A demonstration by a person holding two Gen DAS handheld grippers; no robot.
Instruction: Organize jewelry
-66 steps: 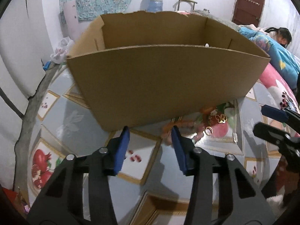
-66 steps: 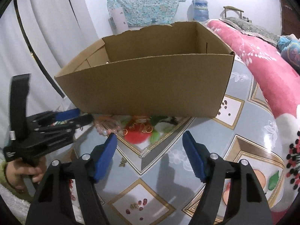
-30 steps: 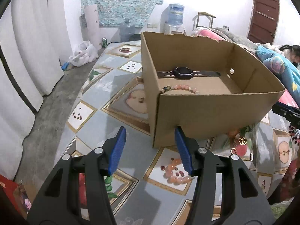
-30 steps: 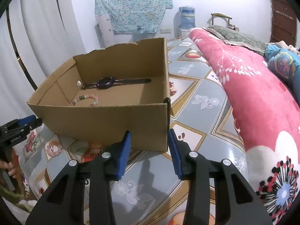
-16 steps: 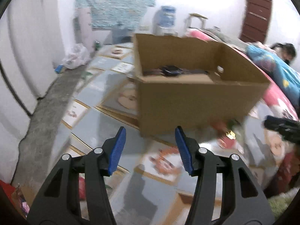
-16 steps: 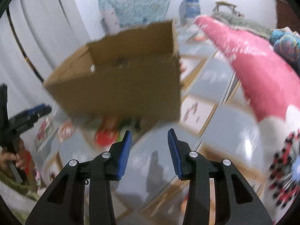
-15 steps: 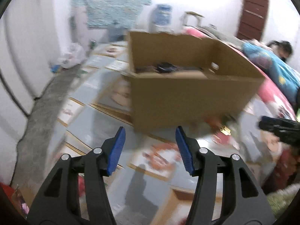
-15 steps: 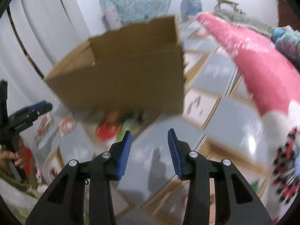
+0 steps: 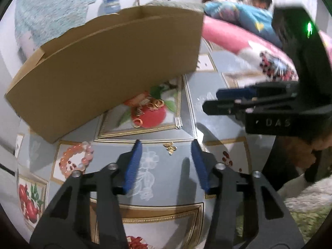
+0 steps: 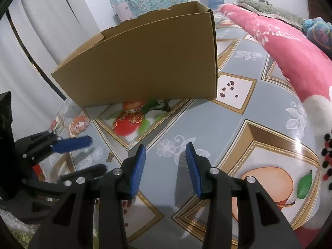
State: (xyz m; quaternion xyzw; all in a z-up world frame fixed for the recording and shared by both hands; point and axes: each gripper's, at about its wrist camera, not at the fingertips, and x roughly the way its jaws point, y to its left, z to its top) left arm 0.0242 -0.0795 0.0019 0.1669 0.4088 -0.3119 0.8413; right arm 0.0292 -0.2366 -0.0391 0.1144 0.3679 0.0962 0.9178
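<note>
The small gold brooch [image 9: 170, 147] lies flat on the patterned surface [image 9: 209, 120], just ahead of the left gripper [image 9: 167, 164] and roughly on the line between its blue pads. Further out, a cluster of gold rings [image 9: 154, 104] sits on the printed red fruit close to the foot of the cardboard box [image 9: 108, 66], a silver clip [image 9: 178, 122] lies at the edge of that panel, and a pink bead bracelet [image 9: 75, 159] rests off to the left, near the box's corner.

This looks like the approach to a pick – nothing is held yet. The left gripper's jaws have just been closing but stand apart with nothing between them; the right gripper [image 10: 165, 166] is likewise parted and empty (hovering over bare surface, the brooch [image 10: 109, 156] off to its left). The next move probably calls for lowering the left gripper so its pads straddle the thin brooch – a low, precise pinch.
</note>
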